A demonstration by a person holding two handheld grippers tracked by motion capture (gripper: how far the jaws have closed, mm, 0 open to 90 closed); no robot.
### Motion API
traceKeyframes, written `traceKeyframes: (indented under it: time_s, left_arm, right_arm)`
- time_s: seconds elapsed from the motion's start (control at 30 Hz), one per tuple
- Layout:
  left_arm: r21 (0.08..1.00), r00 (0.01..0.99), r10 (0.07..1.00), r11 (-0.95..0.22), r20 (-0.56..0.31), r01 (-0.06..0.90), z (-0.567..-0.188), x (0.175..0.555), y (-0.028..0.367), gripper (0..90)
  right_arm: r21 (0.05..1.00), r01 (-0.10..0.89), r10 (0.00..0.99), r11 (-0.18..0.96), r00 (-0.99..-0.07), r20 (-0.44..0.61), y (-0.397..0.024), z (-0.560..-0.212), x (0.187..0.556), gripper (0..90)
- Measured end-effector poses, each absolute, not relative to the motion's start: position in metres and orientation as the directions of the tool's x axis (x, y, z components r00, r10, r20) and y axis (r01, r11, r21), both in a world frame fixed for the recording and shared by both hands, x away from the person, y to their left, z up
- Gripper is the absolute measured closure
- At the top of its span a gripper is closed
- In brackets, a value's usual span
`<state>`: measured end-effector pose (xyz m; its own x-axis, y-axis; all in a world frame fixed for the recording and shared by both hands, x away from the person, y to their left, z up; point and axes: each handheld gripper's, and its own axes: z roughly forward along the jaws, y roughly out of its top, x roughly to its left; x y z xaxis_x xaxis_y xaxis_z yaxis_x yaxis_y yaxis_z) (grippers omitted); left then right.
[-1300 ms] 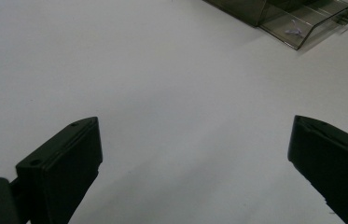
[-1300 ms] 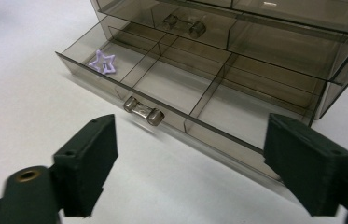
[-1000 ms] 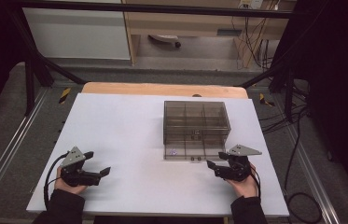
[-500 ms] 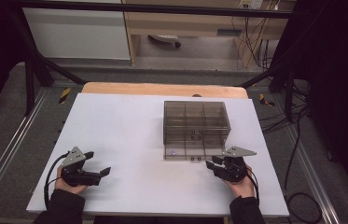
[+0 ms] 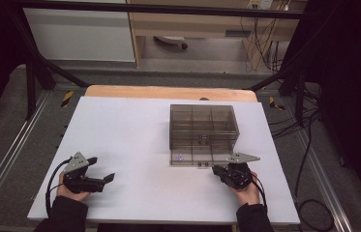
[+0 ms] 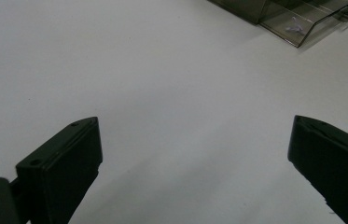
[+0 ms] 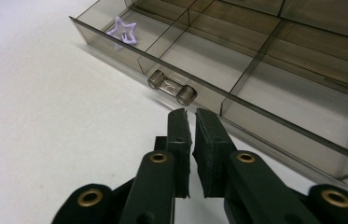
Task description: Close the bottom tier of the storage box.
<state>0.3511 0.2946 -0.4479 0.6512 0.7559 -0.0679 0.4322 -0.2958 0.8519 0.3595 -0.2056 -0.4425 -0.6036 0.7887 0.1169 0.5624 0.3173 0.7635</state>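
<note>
A smoked clear compartment box (image 5: 203,126) stands right of the table's middle, its bottom drawer (image 5: 195,157) pulled out toward me. A small purple star (image 7: 122,31) lies in the drawer's left front compartment. My right gripper (image 7: 191,114) sits just in front of the drawer's handle (image 7: 171,88), apart from it. Its jaws have just been closing and now stand almost together with nothing between them. In the high view the right gripper (image 5: 217,169) is at the drawer's right front corner. My left gripper (image 5: 102,168) rests at the table's front left, open and empty (image 6: 195,135).
The white table top (image 5: 134,135) lies bare between the two grippers and left of the box. The other drawer compartments (image 7: 274,98) near the right gripper hold nothing. Dark floor, frame rails and cables surround the table.
The right gripper's jaws have come together from a wide spread, with nothing caught between them. The left gripper has kept still and open.
</note>
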Motion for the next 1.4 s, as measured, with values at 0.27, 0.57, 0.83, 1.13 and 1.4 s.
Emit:
traceKeyframes:
  time_s: [0.27, 0.57, 0.83, 1.13, 1.4]
  left_arm:
    - [0.852, 0.652, 0.755, -0.296, -0.068, 0.432, -0.448, 0.351, 0.294, 2.7]
    - [0.853, 0.652, 0.755, -0.295, -0.068, 0.43, -0.448, 0.351, 0.295, 2.7]
    - [0.852, 0.653, 0.755, -0.297, -0.067, 0.431, -0.448, 0.351, 0.294, 2.8]
    - [0.853, 0.653, 0.754, -0.296, -0.067, 0.429, -0.447, 0.351, 0.294, 2.7]
    - [0.852, 0.653, 0.755, -0.296, -0.068, 0.431, -0.448, 0.351, 0.294, 2.7]
  right_arm:
    - [0.767, 0.556, 0.793, 0.322, -0.601, 0.103, -0.203, -0.443, 0.36, 90.0]
    - [0.754, 0.568, 0.798, 0.33, -0.595, 0.1, -0.199, -0.448, 0.364, 90.0]
    - [0.757, 0.563, 0.801, 0.332, -0.592, 0.089, -0.197, -0.448, 0.364, 90.0]
    - [0.759, 0.561, 0.804, 0.332, -0.589, 0.084, -0.197, -0.447, 0.365, 90.0]
    - [0.759, 0.561, 0.805, 0.329, -0.587, 0.086, -0.194, -0.448, 0.369, 90.0]
